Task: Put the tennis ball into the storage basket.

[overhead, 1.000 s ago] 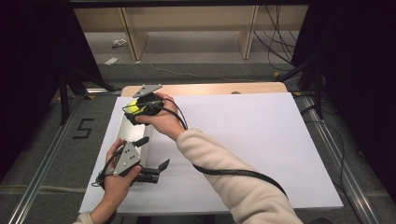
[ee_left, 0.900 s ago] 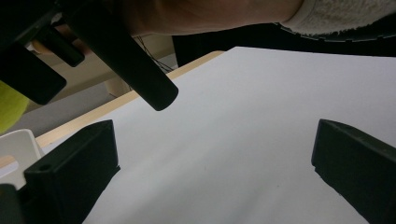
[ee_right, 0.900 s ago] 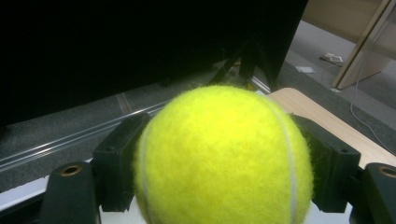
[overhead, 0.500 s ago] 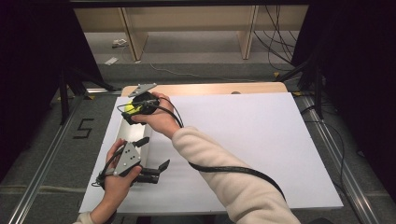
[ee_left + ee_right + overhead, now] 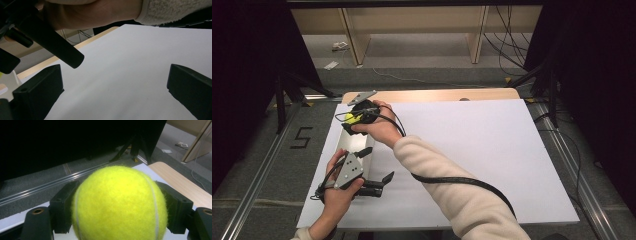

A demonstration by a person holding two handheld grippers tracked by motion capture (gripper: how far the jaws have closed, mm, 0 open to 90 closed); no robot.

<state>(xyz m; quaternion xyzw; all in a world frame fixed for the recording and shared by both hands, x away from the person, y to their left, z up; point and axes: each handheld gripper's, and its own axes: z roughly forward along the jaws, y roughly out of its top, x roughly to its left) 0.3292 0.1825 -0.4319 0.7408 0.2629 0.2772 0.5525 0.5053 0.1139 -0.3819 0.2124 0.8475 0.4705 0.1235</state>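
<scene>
High view: white board (image 5: 472,165) laid over the table, tennis ball (image 5: 349,118) clamped by the right gripper (image 5: 354,117) near the board's far-left corner, left gripper (image 5: 374,167) near its left edge, jaws spread wide, broad bare board rightward; left gripper view: jaws parted over bare board (image 5: 130,75); right gripper view: ball (image 5: 120,203) pinched between both jaws, board's edge just beyond.

1. White table surface (image 5: 472,150): left open across the centre and right.
2. Near-left corner: occupied by the left gripper (image 5: 374,184).
3. Far-left edge: blocked by the right gripper (image 5: 353,120), closed on a tennis ball (image 5: 120,205).
</scene>
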